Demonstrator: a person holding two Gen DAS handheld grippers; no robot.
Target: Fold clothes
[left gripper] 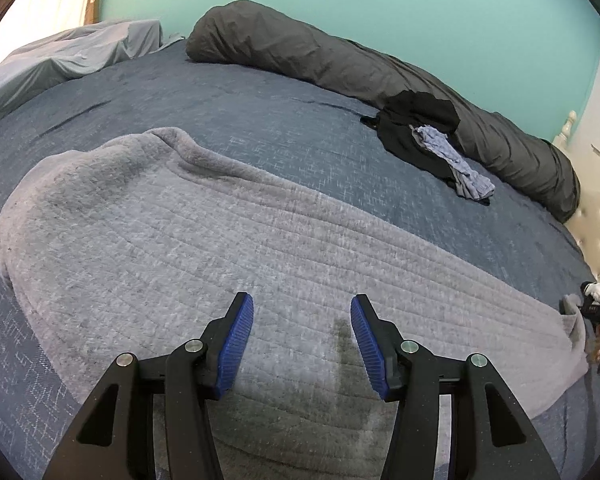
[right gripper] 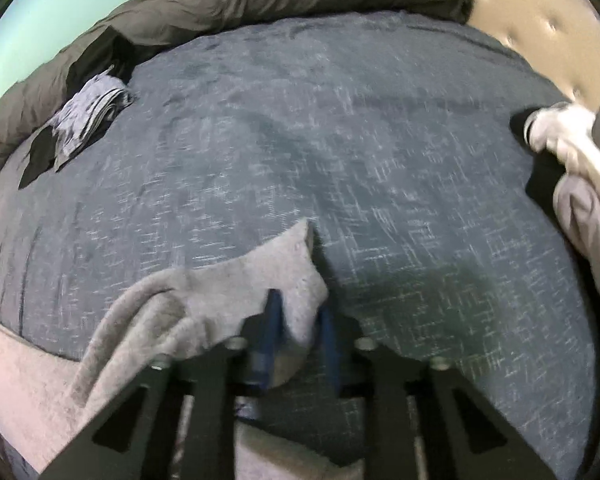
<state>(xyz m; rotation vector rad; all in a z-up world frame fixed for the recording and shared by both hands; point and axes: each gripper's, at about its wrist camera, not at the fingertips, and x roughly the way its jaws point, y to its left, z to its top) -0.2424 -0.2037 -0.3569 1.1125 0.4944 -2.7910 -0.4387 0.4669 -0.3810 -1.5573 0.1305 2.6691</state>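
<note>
1. Blue-padded fingers of the left claw [left gripper: 302, 344] stand wide apart, hovering just above the grey fleece garment [left gripper: 220, 248] and gripping nothing.
2. That grey fleece garment lies spread flat across the near side of the bed [left gripper: 260, 120], its ribbed surface running from the bed's left edge toward the right edge, with a rounded fold bunched at its far left end.
3. At the right edge of the bed, the right claw [right gripper: 298, 336] is clamped on a corner of the same garment [right gripper: 236, 280]; the cloth bulges out between its blue pads [right gripper: 274, 320], and the pinched corner is lifted off the bedcover while the rest trails down to the left.
4. Beyond the garment, the blue woven bedcover lies bare across the middle of the bed.
5. Toward the far right corner, a black garment [left gripper: 416, 128] lies crumpled with a small blue-grey patterned cloth [left gripper: 456, 164] on top of it.
6. Along the far edge runs a long, rolled dark grey duvet [left gripper: 340, 60], touching the black garment.
7. A pale tufted headboard [right gripper: 540, 32] stands at the right edge of the bed, and a heap of white and grey clothes [right gripper: 572, 168] rests near it.
8. Behind the bed stands a teal wall [left gripper: 380, 0].
</note>
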